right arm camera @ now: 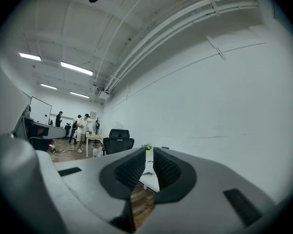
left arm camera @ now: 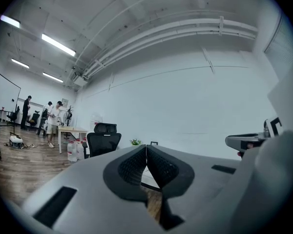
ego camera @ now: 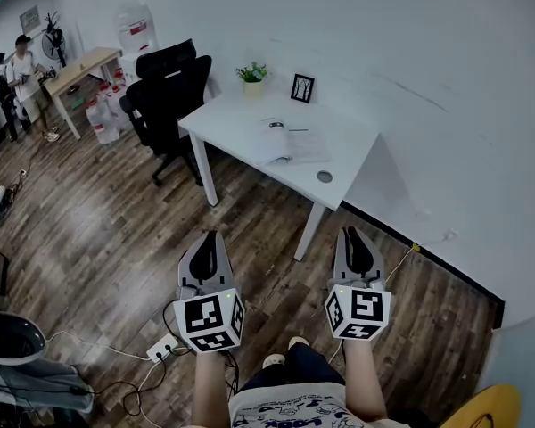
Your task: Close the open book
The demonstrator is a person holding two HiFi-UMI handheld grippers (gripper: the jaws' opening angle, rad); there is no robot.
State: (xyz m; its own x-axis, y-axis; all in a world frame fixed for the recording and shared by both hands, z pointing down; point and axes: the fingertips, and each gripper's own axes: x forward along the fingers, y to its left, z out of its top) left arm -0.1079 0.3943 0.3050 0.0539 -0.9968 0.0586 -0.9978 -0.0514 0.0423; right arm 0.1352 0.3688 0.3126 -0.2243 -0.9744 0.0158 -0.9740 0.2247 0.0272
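Open book (ego camera: 290, 143) lies on white counter (ego camera: 236, 119), upper centre of frame, well apart from both tools. Both empty: left tool (ego camera: 213, 237) closed, right tool (ego camera: 350, 232) nearly closed. Get closer first, then lift one cover edge & fold over.

Glossy brown wood-plank floor (ego camera: 98, 230); smooth matt white table (ego camera: 348, 150) at 12 o'clock bearing white paper open book (ego camera: 290, 143); matt grey plastic left gripper (ego camera: 214, 236) and right gripper (ego camera: 350, 233).
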